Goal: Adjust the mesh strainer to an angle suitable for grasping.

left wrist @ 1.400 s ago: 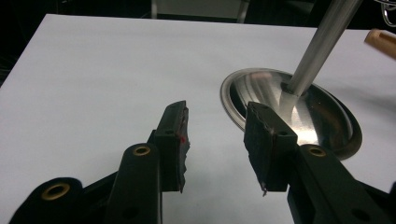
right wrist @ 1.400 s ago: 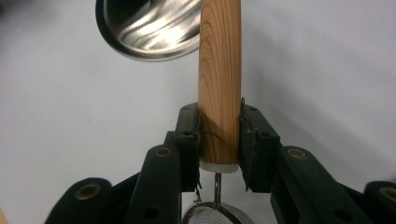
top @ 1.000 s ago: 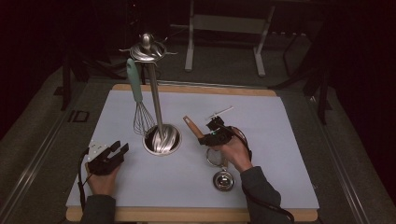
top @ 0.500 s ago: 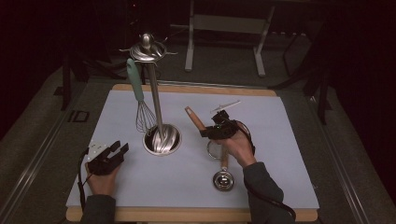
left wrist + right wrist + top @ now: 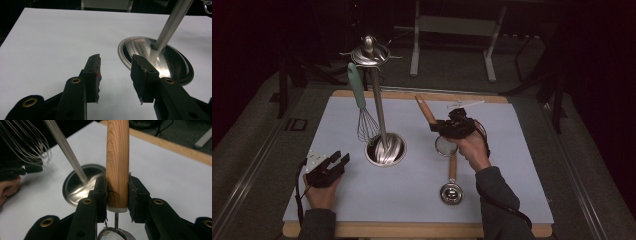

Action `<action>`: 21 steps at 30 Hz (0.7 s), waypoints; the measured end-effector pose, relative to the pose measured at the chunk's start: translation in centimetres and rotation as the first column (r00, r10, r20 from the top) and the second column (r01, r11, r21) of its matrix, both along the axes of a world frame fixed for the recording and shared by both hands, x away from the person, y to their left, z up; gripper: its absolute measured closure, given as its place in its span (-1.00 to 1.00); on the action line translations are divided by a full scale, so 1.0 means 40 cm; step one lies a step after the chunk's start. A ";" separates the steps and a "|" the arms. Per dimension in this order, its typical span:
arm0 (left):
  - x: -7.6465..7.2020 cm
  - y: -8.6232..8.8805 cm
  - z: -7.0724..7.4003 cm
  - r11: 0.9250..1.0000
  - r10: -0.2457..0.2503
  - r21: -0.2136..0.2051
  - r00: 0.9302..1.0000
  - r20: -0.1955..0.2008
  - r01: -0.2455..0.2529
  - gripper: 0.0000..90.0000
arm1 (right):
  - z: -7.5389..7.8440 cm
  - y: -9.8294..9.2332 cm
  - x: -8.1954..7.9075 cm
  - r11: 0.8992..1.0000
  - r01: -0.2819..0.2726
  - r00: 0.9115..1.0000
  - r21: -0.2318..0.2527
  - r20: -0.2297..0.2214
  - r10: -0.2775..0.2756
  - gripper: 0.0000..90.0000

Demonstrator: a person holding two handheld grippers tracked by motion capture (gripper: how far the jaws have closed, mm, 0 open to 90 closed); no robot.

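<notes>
I've got the right tool (image 5: pixel 117 195) clamped on the strainer's wooden handle (image 5: pixel 117 157), frame centre, mesh below the jaws; left tool (image 5: pixel 116 75) half-open, empty, lower left.

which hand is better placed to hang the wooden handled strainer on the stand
Right. The right gripper already clamps the strainer by its wooden handle, lifted beside the stand. The left gripper is open, low on the mat.

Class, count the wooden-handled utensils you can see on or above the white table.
2: a wooden-handled strainer gripped in the right tool, lifted; another wooden-handled utensil lying on the mat near the front edge.
</notes>
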State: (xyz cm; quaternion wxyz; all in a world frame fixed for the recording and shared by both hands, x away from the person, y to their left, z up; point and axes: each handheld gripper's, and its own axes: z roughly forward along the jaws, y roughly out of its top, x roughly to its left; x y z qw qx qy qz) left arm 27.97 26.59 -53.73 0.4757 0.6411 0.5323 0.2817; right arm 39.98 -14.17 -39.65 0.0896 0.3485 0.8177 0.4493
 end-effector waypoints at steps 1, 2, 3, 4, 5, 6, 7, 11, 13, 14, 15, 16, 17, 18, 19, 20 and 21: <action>0.000 0.000 0.000 1.000 0.000 0.000 1.000 0.000 0.000 0.34 | 0.003 -0.001 -0.001 1.000 0.001 1.000 0.008 0.012 -0.001 0.57; 0.000 0.000 0.000 1.000 0.000 0.000 1.000 0.000 0.000 0.34 | 0.003 -0.001 -0.001 1.000 0.001 1.000 0.008 0.012 -0.001 0.57; 0.000 0.000 0.000 1.000 0.001 0.000 1.000 0.000 -0.001 0.34 | 0.007 -0.003 -0.001 1.000 0.000 1.000 0.015 0.025 0.000 0.57; 0.000 0.000 0.000 1.000 0.001 0.000 1.000 0.000 -0.001 0.34 | 0.013 -0.005 -0.002 1.000 -0.001 0.999 0.031 0.045 0.000 0.57; 0.000 0.000 0.000 1.000 0.000 0.000 1.000 0.000 0.000 0.34 | 0.018 -0.006 -0.003 0.999 -0.003 0.999 0.042 0.053 0.000 0.57; 0.000 0.000 0.000 1.000 0.001 -0.001 1.000 0.001 -0.001 0.34 | 0.021 -0.007 -0.004 0.999 -0.006 0.998 0.049 0.065 0.003 0.58; 0.000 0.000 0.000 1.000 0.002 -0.002 1.000 0.001 -0.002 0.34 | 0.026 -0.008 -0.005 0.998 -0.010 0.997 0.058 0.077 0.005 0.58; 0.000 0.000 0.000 1.000 0.000 -0.001 1.000 0.000 0.000 0.34 | 0.048 -0.010 -0.012 0.995 -0.035 0.991 0.094 0.132 0.023 0.58; 0.000 0.000 0.000 1.000 0.000 -0.001 1.000 0.000 0.000 0.34 | 0.060 -0.009 -0.016 0.993 -0.052 0.986 0.105 0.165 0.034 0.57; 0.000 0.000 0.000 1.000 0.000 -0.001 1.000 0.000 0.000 0.34 | 0.064 -0.008 -0.018 0.993 -0.058 0.984 0.107 0.176 0.038 0.57; 0.000 0.000 0.000 1.000 0.000 0.000 1.000 0.001 0.000 0.34 | 0.069 -0.007 -0.020 0.992 -0.067 0.981 0.109 0.190 0.046 0.58; 0.000 0.000 0.000 1.000 0.000 -0.002 1.000 0.001 0.000 0.34 | 0.073 -0.006 -0.023 0.991 -0.076 0.978 0.113 0.203 0.052 0.57; 0.000 0.000 0.000 1.000 0.001 -0.002 1.000 0.001 -0.001 0.34 | 0.077 -0.005 -0.025 0.989 -0.087 0.974 0.117 0.218 0.060 0.57; 0.000 0.000 0.000 1.000 0.000 -0.002 1.000 0.001 0.000 0.34 | 0.081 -0.004 -0.027 0.988 -0.099 0.971 0.122 0.230 0.069 0.57; -0.001 0.000 0.000 1.000 0.000 -0.001 1.000 0.001 0.000 0.34 | 0.084 -0.003 -0.030 0.986 -0.110 0.966 0.125 0.246 0.077 0.57; -0.001 0.000 0.000 1.000 0.000 -0.001 1.000 0.001 0.000 0.34 | 0.086 -0.002 -0.032 0.984 -0.121 0.963 0.128 0.258 0.084 0.57; -0.001 0.000 0.000 1.000 -0.001 0.000 1.000 0.000 0.001 0.34 | 0.089 -0.001 -0.033 0.983 -0.130 0.960 0.129 0.265 0.092 0.57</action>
